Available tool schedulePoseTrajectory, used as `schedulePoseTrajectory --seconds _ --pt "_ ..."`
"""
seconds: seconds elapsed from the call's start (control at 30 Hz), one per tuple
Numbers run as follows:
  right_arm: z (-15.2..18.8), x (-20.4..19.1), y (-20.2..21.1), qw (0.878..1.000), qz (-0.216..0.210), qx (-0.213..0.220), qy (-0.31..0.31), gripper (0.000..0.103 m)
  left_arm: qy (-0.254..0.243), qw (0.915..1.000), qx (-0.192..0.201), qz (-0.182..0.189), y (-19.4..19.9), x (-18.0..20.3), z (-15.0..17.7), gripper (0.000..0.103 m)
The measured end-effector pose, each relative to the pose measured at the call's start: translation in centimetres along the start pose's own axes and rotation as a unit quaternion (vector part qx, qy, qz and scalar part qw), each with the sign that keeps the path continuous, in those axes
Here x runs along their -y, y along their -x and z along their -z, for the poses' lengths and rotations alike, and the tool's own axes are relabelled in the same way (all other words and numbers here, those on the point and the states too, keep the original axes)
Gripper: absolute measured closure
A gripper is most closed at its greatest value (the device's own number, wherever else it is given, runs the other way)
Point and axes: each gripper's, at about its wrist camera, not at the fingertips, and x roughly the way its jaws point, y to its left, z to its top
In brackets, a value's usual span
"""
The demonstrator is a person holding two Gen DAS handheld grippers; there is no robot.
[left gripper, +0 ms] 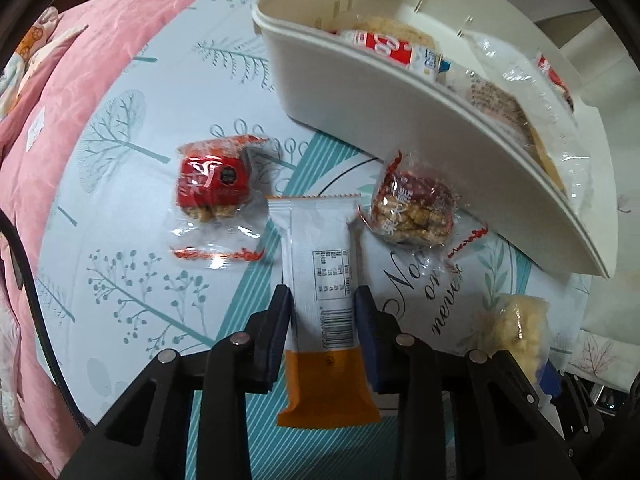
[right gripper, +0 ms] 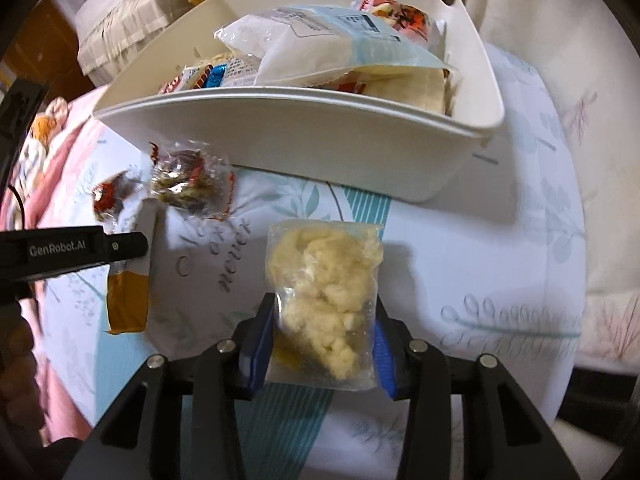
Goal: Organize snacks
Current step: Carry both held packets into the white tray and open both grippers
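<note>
Between left jaws, orange-white wafer packet (left gripper: pixel 323 312).

Left gripper (left gripper: pixel 323 306): jaws closed on the sides of a white-and-orange snack bar (left gripper: pixel 322 280), pointing forward. Right gripper (right gripper: pixel 325 322): jaws clamped on a clear bag of pale crumbly snack (right gripper: pixel 326 300), level with the left.

The white bin (left gripper: pixel 400 108) is running off the left wrist view's right side, its wall hiding the lower packets inside. The left gripper (right gripper: pixel 80 250) is covering the top of the orange-ended wrapper (right gripper: pixel 128 300) in the right wrist view. Printing on that wrapper (left gripper: pixel 328 276) is reading too small to make out.
</note>
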Motion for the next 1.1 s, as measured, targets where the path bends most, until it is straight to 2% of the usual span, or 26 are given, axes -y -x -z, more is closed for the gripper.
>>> schedulePoseTrajectory --seconds 0.3,0.5,0.8,1.1 --pt "0.3 -0.4 4.3 0.999 -0.019 0.045 -0.018 0.060 -0.033 0.9987 0.037 0.015 5.8 -0.9 2.0 0.072" --pt "-0.5 -0.3 7.5 0.995 -0.021 0.090 -0.030 0.060 -0.059 0.9965 0.055 0.023 10.1 -0.8 1.3 0.072" --pt "-3.1 0.0 11.3 0.986 0.006 0.162 -0.031 0.060 -0.112 0.9893 0.087 0.033 14.7 -0.1 -3.5 0.072" --pt "-6.3 0.8 12.3 0.977 0.034 0.206 -0.052 0.060 -0.163 0.9806 0.095 0.052 16.0 1.5 -9.1 0.073"
